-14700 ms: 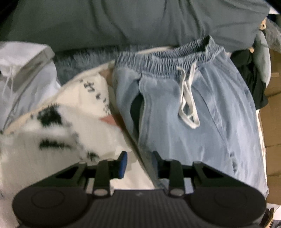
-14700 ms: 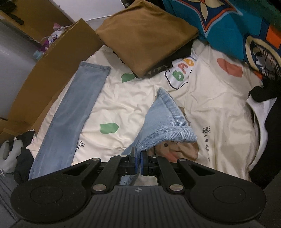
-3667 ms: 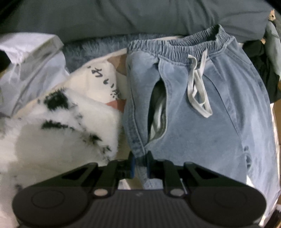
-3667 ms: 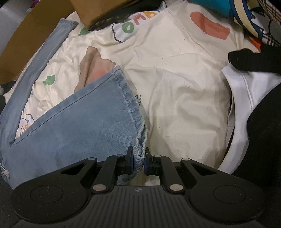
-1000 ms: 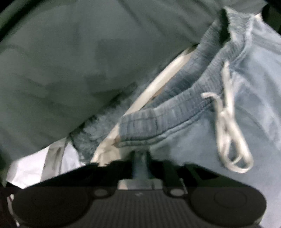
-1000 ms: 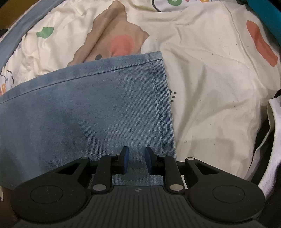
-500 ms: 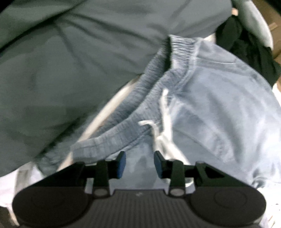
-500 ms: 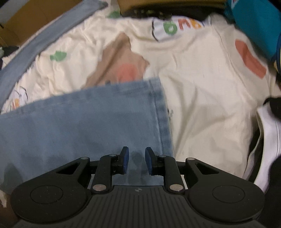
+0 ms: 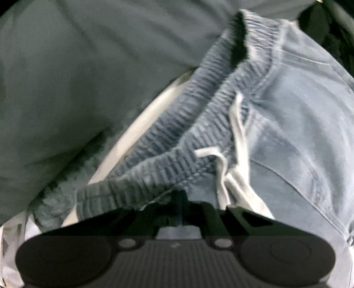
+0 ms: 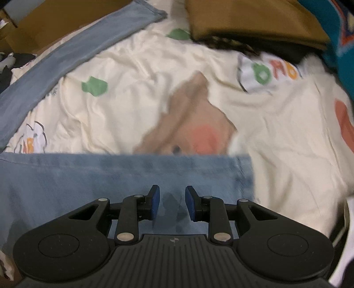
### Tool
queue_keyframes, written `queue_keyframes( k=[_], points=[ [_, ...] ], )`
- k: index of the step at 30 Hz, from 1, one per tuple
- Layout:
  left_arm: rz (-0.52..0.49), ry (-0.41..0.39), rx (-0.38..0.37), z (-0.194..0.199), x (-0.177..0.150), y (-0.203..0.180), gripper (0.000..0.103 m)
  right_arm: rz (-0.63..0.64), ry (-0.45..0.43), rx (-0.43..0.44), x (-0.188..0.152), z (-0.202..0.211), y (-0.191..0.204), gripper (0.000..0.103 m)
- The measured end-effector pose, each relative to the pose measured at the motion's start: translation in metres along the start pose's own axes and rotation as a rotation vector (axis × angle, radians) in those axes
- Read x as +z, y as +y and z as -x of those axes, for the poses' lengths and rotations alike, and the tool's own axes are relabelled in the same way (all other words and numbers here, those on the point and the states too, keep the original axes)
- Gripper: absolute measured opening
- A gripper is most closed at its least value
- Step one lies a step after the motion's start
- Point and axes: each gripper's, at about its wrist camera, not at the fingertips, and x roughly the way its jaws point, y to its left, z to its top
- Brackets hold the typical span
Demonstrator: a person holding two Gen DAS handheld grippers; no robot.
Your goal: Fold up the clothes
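Fig. — Light-blue jeans (image 9: 298, 124) on the printed cream sheet (image 10: 276, 124), part-folded; waistband end at the grey pillow (image 9: 77, 77) edge.

Left gripper (image 9: 180, 206) is clamped together on the elastic waistband (image 9: 154, 172) by the white drawstring (image 9: 234, 155). Right gripper (image 10: 170, 202) is opening over the folded leg panel (image 10: 110, 175), nothing btwn pads. Risk — thin pinch may slip, or snag the drawstring, skewing the fold; one leg (image 10: 55, 59) lies loose toward the sheet's far corner.

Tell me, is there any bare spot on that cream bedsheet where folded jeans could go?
The widest bare stretch of cream sheet lies between the near jeans leg, the brown folded cloth and the teal fabric. A narrower strip runs between the two jeans legs. The waistband end looks crowded against the grey bedding.
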Motion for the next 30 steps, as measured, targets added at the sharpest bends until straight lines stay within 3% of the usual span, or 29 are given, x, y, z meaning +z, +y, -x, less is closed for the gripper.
queue_keyframes(
  k=[5, 7, 8, 9, 12, 18, 21, 25, 30],
  points=[
    [-0.042, 0.012, 0.082, 0.013, 0.001, -0.012, 0.003, 0.082, -0.053, 0.040, 0.051, -0.005, 0.033, 0.032],
    [-0.064, -0.003, 0.114, 0.024, 0.002, -0.020, 0.021, 0.108, -0.081, 0.054, 0.073, -0.008, 0.045, 0.034],
    [-0.093, -0.026, 0.117, 0.031, 0.003, -0.026, 0.038, 0.118, -0.095, 0.060, 0.085, -0.009, 0.052, 0.035],
    [-0.125, -0.051, 0.111, 0.037, 0.004, -0.033, 0.047, 0.126, -0.111, 0.064, 0.096, -0.011, 0.057, 0.038],
    [-0.177, -0.092, 0.085, 0.053, 0.014, -0.053, 0.046, 0.146, -0.156, 0.069, 0.127, -0.017, 0.071, 0.044],
    [-0.184, -0.174, -0.039, 0.068, 0.040, -0.093, 0.045, 0.189, -0.224, 0.067, 0.185, -0.038, 0.099, 0.044],
    [-0.198, -0.197, -0.062, 0.065, 0.055, -0.112, 0.045, 0.207, -0.246, 0.078, 0.212, -0.051, 0.113, 0.044],
    [-0.171, -0.184, -0.080, 0.053, 0.069, -0.126, 0.045, 0.233, -0.271, 0.074, 0.246, -0.073, 0.129, 0.044],
    [-0.179, -0.173, -0.012, 0.026, 0.092, -0.127, 0.044, 0.238, -0.318, 0.036, 0.283, -0.105, 0.131, 0.044]
  ],
)
